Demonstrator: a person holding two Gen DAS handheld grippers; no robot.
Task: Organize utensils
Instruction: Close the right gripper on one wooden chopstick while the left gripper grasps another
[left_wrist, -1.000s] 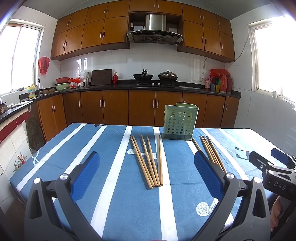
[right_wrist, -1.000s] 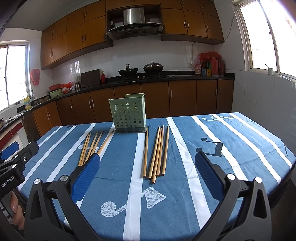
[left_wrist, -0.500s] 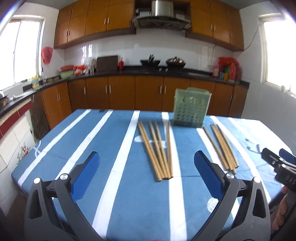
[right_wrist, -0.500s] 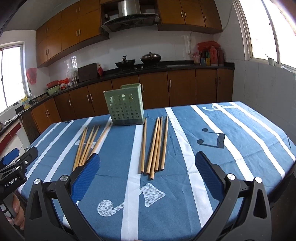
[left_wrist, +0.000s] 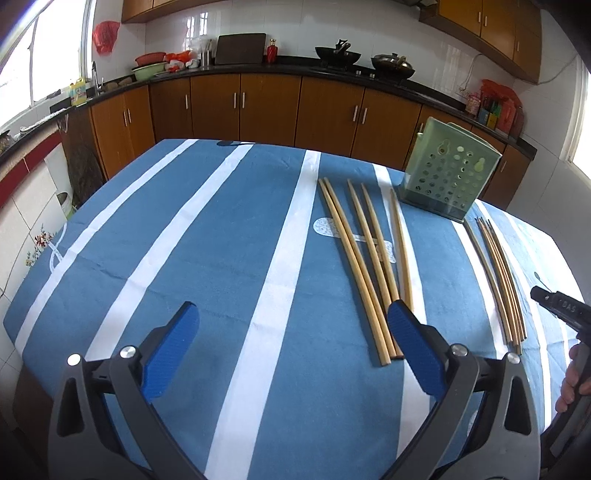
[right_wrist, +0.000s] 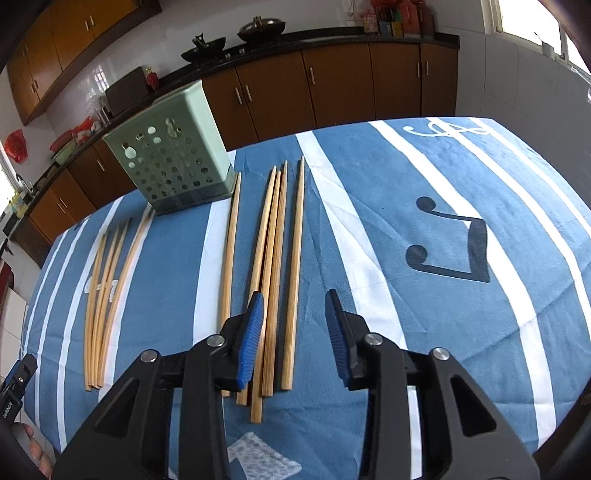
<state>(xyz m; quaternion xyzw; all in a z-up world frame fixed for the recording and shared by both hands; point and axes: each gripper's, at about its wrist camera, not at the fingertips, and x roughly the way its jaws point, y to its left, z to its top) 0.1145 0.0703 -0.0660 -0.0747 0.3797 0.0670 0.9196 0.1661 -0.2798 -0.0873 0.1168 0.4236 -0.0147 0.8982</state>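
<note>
Both grippers have dipped toward the desk. The right gripper has narrowed, straddling 2 chopsticks right of the holder; the left gripper stays wide, empty.

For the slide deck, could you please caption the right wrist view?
Right gripper, half closed, straddles two chopsticks of the right-hand group in front of the green holder.

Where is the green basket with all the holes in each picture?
Left wrist view: the green basket stands at the upper right, on the far side of the blue striped tablecloth.
Right wrist view: the green basket stands at the upper left, beyond the chopsticks.
Shared landmark: the two black pans on the counter behind the table.
</note>
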